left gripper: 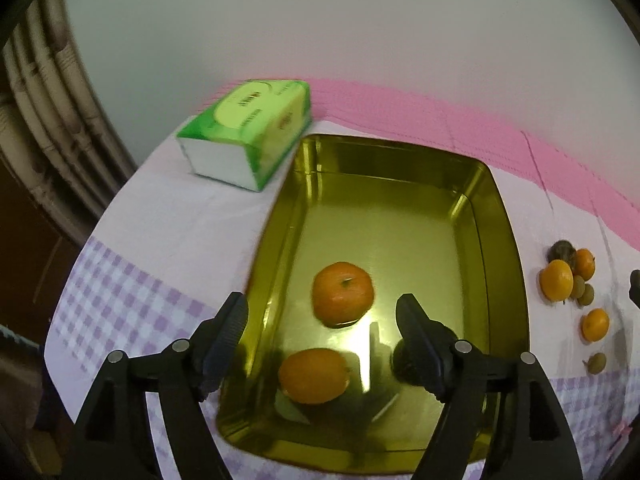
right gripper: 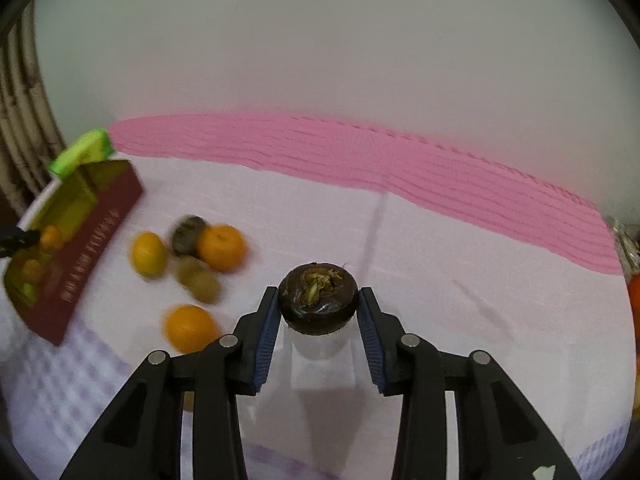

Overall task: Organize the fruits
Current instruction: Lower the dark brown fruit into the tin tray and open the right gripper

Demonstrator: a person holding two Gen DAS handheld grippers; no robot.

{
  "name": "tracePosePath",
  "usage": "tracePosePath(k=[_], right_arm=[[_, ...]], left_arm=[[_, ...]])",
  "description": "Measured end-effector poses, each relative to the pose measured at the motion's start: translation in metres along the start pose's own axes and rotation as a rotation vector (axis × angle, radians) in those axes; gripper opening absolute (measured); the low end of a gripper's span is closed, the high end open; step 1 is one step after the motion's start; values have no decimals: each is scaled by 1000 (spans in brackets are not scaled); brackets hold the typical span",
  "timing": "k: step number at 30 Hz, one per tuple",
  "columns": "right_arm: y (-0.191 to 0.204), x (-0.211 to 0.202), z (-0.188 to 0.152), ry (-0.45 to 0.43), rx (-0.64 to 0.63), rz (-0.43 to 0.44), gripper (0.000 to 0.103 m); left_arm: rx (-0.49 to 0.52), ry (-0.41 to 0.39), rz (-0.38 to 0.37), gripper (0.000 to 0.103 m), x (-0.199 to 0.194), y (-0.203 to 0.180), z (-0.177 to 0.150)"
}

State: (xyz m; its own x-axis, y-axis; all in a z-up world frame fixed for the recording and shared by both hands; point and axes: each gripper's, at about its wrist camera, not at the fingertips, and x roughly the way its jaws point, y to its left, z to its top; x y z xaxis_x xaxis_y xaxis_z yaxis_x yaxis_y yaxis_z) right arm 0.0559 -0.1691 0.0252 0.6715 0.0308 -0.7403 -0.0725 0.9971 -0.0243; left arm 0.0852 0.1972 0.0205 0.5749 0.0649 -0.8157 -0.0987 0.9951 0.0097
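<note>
A gold tin tray (left gripper: pixel 508 240) holds two oranges (left gripper: pixel 343 292) (left gripper: pixel 313 376) and a dark fruit (left gripper: pixel 404 364) partly hidden behind my left gripper's right finger. My left gripper (left gripper: pixel 322 320) is open and empty above the tray's near end. My right gripper (right gripper: pixel 319 312) is shut on a dark brown round fruit (right gripper: pixel 318 304), held above the tablecloth. Loose oranges (right gripper: pixel 221 253) (right gripper: pixel 149 254) (right gripper: pixel 189 329), small brownish-green fruits (right gripper: pixel 198 280) and another dark fruit (right gripper: pixel 187 234) lie left of it; they also show in the left wrist view (left gripper: pixel 556 286). The tray's red outer side (right gripper: pixel 84 256) shows at far left.
A green tissue pack (left gripper: pixel 248 132) lies beyond the tray's far left corner. A pink band (right gripper: pixel 400 168) runs along the table's back against a pale wall. The lilac checked cloth (left gripper: pixel 120 300) drops off at the table's left edge. Something orange (right gripper: pixel 634 300) sits at far right.
</note>
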Motion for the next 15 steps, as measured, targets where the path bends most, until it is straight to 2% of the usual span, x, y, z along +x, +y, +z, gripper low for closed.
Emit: tracePosePath(k=[9, 15], right_arm=[[106, -6, 26, -11, -133, 238, 36], [176, 7, 48, 4, -240, 324, 36]], left_arm=[[-81, -23, 16, 77, -30, 26, -27], [-167, -30, 83, 79, -37, 51, -31]])
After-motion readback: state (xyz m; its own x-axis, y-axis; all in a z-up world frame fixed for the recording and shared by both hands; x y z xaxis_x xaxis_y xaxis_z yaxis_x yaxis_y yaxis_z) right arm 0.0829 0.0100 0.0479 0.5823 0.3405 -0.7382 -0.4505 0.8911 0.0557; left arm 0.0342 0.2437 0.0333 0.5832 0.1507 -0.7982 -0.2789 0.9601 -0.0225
